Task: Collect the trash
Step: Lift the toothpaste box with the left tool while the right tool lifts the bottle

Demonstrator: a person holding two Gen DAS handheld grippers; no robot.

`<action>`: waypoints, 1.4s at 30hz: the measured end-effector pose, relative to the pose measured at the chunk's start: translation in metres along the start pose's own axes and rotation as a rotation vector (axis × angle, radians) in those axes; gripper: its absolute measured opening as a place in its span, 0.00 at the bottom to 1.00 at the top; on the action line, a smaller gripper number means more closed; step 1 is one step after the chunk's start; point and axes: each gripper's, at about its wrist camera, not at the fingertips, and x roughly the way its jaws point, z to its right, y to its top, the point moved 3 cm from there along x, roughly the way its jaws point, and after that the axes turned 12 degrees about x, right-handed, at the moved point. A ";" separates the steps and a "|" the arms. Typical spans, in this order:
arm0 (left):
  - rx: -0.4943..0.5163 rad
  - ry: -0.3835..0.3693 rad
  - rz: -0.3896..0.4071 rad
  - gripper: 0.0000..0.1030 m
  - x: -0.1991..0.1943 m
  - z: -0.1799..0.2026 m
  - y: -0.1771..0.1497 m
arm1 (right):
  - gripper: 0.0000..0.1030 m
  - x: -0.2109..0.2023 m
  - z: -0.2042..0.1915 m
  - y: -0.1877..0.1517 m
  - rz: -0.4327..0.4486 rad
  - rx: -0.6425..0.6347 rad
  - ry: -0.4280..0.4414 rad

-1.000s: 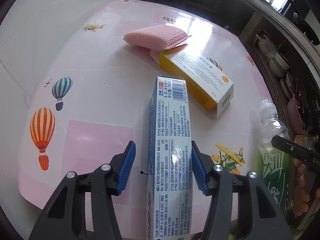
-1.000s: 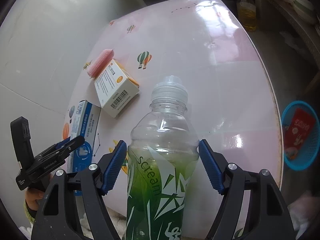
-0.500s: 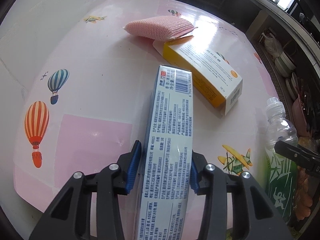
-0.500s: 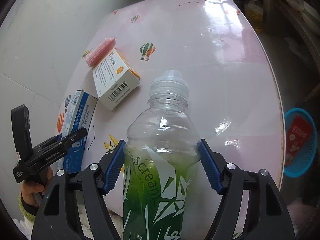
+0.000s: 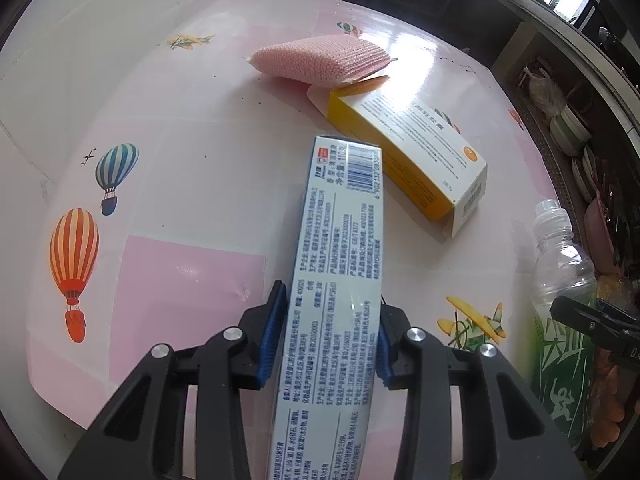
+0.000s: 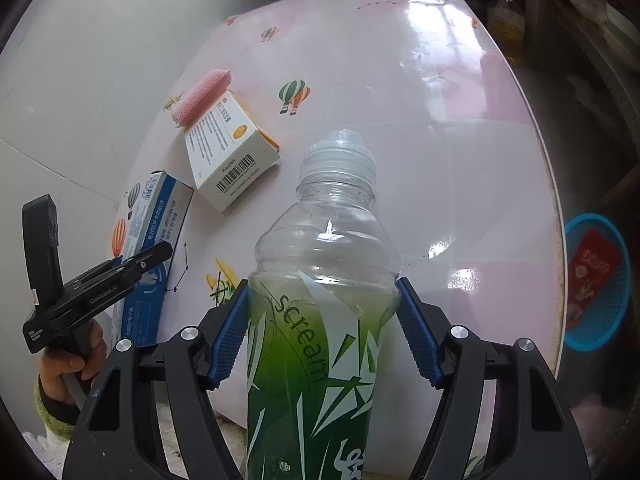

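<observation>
Pinching a long blue and white box (image 5: pixel 340 280) from both sides, the left claw (image 5: pixel 328 332) holds it over the pink counter (image 5: pixel 192 184). The right claw (image 6: pixel 324 328) squeezes a clear bottle (image 6: pixel 324 320) with a green label, its cap pointing away. A yellow and white box (image 5: pixel 412 160) lies on the counter just past the blue box. One end of it touches a pink sponge (image 5: pixel 320 58). Down on the floor beside the counter sits a blue basket (image 6: pixel 612 320) with something red inside.
</observation>
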 end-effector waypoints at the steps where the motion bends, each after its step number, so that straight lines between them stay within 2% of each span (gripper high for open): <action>1: 0.003 0.002 0.001 0.33 -0.001 0.001 -0.001 | 0.65 0.000 0.000 -0.001 -0.001 -0.002 0.000; 3: 0.011 -0.003 -0.003 0.33 -0.001 0.002 -0.002 | 0.65 -0.001 -0.001 -0.003 -0.002 -0.012 -0.004; 7: -0.009 -0.077 -0.025 0.33 -0.006 0.003 -0.005 | 0.65 -0.001 -0.001 -0.008 -0.015 -0.012 0.009; 15: 0.016 -0.063 -0.040 0.34 -0.006 0.004 -0.001 | 0.66 0.005 0.000 -0.011 -0.048 0.002 0.009; 23: 0.044 -0.036 -0.042 0.34 -0.003 0.011 0.003 | 0.70 -0.003 0.003 -0.008 -0.011 0.013 -0.017; 29: 0.064 0.013 0.000 0.34 -0.006 0.015 0.007 | 0.70 -0.001 0.000 -0.010 0.014 -0.002 -0.051; 42: 0.123 0.098 0.036 0.33 -0.005 0.023 0.005 | 0.70 0.004 0.002 -0.013 0.006 0.027 -0.059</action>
